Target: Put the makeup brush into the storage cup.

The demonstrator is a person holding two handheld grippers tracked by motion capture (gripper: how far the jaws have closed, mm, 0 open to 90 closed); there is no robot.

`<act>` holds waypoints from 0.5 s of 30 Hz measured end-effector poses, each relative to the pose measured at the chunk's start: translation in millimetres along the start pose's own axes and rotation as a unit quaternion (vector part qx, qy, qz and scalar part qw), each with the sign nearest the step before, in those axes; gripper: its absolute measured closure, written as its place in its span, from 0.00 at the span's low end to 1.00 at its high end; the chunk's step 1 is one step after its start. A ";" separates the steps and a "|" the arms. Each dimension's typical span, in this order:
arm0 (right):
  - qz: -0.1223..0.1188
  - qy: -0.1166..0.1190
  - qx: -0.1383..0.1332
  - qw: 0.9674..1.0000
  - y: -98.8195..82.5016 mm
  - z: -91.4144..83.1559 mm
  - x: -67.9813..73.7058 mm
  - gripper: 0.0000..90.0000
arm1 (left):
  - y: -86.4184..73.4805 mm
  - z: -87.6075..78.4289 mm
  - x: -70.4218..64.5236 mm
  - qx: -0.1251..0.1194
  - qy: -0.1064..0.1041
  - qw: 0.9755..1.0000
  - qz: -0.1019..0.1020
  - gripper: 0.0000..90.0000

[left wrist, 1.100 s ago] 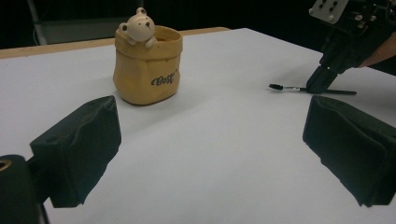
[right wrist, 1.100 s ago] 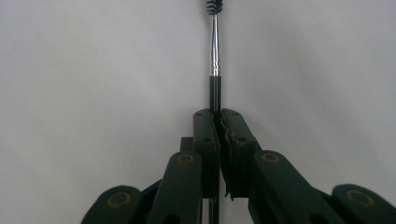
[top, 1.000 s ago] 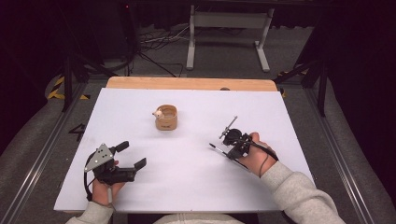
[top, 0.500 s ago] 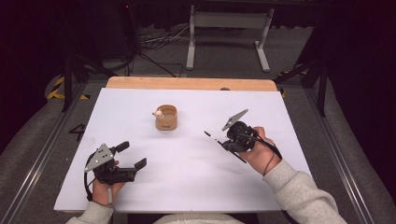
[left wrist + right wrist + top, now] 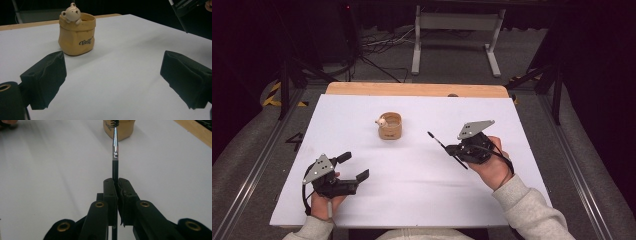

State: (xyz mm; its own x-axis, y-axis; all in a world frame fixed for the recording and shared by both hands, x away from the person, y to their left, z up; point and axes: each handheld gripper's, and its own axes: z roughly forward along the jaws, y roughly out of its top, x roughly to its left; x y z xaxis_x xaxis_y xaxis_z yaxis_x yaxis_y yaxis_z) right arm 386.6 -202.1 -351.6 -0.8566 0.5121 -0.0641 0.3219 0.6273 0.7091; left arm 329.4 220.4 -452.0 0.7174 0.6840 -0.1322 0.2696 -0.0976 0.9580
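A small tan pot with a bear figure on its rim stands at the middle of the white table sheet. My right gripper hovers to the right of the pot, shut on a thin black brush with a silver ferrule. In the right gripper view the brush sticks out past the shut gripper and points at the pot. My left gripper rests near the front left, open. Nothing lies between its pads; the pot stands ahead of them.
A wooden table edge shows behind the sheet. Beyond it on the floor are a metal stand and cables. Grey rails run along both sides of the table.
My right gripper has risen off the sheet with the brush and shifted slightly, its tip now pointing left toward the pot. The left gripper has stayed put.
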 end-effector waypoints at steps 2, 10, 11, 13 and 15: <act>0.003 -0.001 -0.014 1.000 -1.9 -1.2 0.2 0.95 | -0.3 0.6 0.2 0.004 -0.003 1.000 0.000 0.08; -0.013 0.010 -0.086 0.996 -10.0 -6.9 2.6 0.95 | -0.3 0.8 0.1 0.002 -0.005 1.000 0.000 0.08; -0.017 0.012 -0.099 0.995 -11.2 -7.7 3.6 0.95 | -0.3 0.8 0.0 0.004 -0.007 1.000 0.000 0.08; -0.016 0.018 -0.114 0.993 -12.7 -8.3 3.9 0.95 | -0.2 0.8 -0.2 0.004 -0.008 1.000 0.000 0.08; -0.012 0.028 -0.128 0.991 -14.5 -7.7 3.3 0.95 | -0.2 0.8 -0.4 0.004 -0.008 1.000 -0.001 0.08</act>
State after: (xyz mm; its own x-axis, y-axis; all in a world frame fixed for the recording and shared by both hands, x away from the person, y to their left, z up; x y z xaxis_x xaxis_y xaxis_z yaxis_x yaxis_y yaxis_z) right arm 376.1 -214.0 -356.7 -0.8855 0.4619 -0.0492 0.1946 0.4650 0.8636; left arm 329.7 219.6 -452.3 0.7271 0.6726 -0.1373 0.2752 -0.1024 0.9559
